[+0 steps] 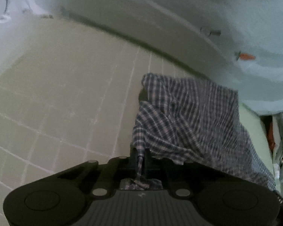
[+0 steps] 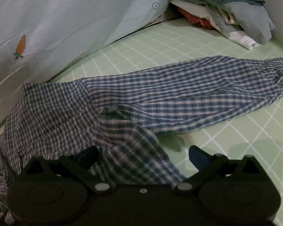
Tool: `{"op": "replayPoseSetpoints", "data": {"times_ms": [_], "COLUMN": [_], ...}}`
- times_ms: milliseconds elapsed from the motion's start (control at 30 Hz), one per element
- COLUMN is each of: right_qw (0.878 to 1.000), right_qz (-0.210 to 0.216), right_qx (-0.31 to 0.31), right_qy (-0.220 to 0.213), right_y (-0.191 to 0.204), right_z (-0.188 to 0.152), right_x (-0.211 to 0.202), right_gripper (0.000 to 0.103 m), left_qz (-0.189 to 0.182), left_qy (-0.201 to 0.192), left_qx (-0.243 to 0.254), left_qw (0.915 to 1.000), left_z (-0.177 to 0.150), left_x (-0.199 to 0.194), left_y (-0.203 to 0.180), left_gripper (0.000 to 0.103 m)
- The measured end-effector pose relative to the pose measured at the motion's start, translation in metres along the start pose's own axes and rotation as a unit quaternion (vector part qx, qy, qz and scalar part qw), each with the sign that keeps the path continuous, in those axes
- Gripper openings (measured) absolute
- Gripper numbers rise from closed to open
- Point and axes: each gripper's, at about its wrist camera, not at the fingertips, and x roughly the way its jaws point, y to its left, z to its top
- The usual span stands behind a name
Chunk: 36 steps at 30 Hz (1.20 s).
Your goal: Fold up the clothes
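On a green grid-patterned bed sheet (image 2: 179,43), a clothes pile (image 2: 226,9) at 1 o'clock, the blue plaid shirt (image 2: 179,98) lies crumpled, left tongs (image 1: 141,158) pinching its edge, right tongs (image 2: 143,155) wide open over it.

Supporting surface: bed with a light green sheet (image 2: 179,43) printed in a white grid.

Lying directly on it, right wrist view:
- Blue-and-white plaid shirt (image 2: 179,96), spread flat from about 9 o'clock across to 3 o'clock, one sleeve reaching toward the right edge; its near part rises off the sheet toward 6 o'clock.
- Pile of folded clothes (image 2: 235,17) at 1 o'clock, in pale blue, white and red, well apart from the shirt.
- Pale blue duvet (image 2: 66,18) with a carrot print, bunched from 10 to 12 o'clock, its edge resting on the sheet.

Beside the bed, left wrist view: tiled floor (image 1: 66,94), beige with pale grout lines.
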Motion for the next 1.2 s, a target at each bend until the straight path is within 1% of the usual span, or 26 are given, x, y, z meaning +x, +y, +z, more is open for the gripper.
{"op": "replayPoseSetpoints", "data": {"times_ms": [67,167,233,300,400,500,567,600,633,767,833,900,967,1033,1067,1133,1200], "right_qw": [1.000,1.000,1.000,1.000,0.999,0.999,0.999,0.999,0.999,0.999,0.999,0.998,0.998,0.998,0.998,0.997,0.997], "right_qz": [0.002,0.004,0.006,0.009,0.015,0.019,0.021,0.021,0.020,0.020,0.018,0.016,0.013,0.012,0.011,0.010,0.008], "right_qx": [-0.005,-0.011,-0.016,-0.022,-0.034,-0.041,-0.043,-0.044,-0.044,-0.040,-0.044,-0.049,-0.052,-0.058,-0.061,-0.067,-0.072], "right_qy": [0.001,0.003,0.007,0.011,0.014,0.014,0.013,0.013,0.014,0.020,0.021,0.022,0.023,0.024,0.024,0.024,0.024], "right_y": [0.000,0.001,0.001,0.003,0.007,0.011,0.012,0.012,0.011,0.012,0.013,0.013,0.014,0.016,0.017,0.020,0.022], "right_z": [0.000,0.000,0.000,0.000,-0.001,-0.001,-0.003,-0.003,-0.003,-0.007,-0.009,-0.009,-0.008,-0.007,-0.007,-0.007,-0.007], "right_x": [0.000,0.002,0.004,0.006,0.009,0.010,0.009,0.009,0.010,0.010,0.010,0.009,0.009,0.009,0.009,0.008,0.008], "right_gripper": [0.103,0.103,0.103,0.103,0.103,0.103,0.103,0.103,0.103,0.103,0.103,0.103,0.103,0.103,0.103,0.103,0.103], "left_qz": [0.005,0.025,0.043,0.070,0.123,0.181,0.221,0.232,0.237,0.255,0.246,0.232,0.229,0.243,0.255,0.292,0.332], "left_qy": [-0.024,-0.066,-0.094,-0.126,-0.174,-0.227,-0.245,-0.241,-0.230,-0.159,-0.130,-0.112,-0.101,-0.107,-0.114,-0.136,-0.166], "left_qx": [0.002,0.003,0.003,0.004,0.017,0.027,0.038,0.043,0.046,0.070,0.077,0.076,0.071,0.065,0.062,0.059,0.035], "left_qw": [0.9997,0.9975,0.9946,0.9896,0.9769,0.9566,0.9432,0.9415,0.9428,0.9512,0.9575,0.9634,0.9655,0.9619,0.9582,0.9449,0.9281], "left_z": [0.006,0.020,0.029,0.036,0.049,0.056,0.055,0.053,0.051,0.028,0.014,0.004,-0.001,0.001,0.007,0.018,0.033], "left_x": [-0.018,-0.050,-0.071,-0.090,-0.118,-0.146,-0.152,-0.150,-0.145,-0.105,-0.090,-0.079,-0.072,-0.076,-0.080,-0.096,-0.118], "left_y": [0.001,0.007,0.015,0.023,0.032,0.038,0.040,0.041,0.044,0.048,0.047,0.045,0.045,0.050,0.055,0.069,0.092], "left_gripper": [0.005,0.005,0.004,0.003,0.003,0.003,0.003,0.004,0.004,0.004,0.004,0.004,0.004,0.004,0.004,0.004,0.004]}}
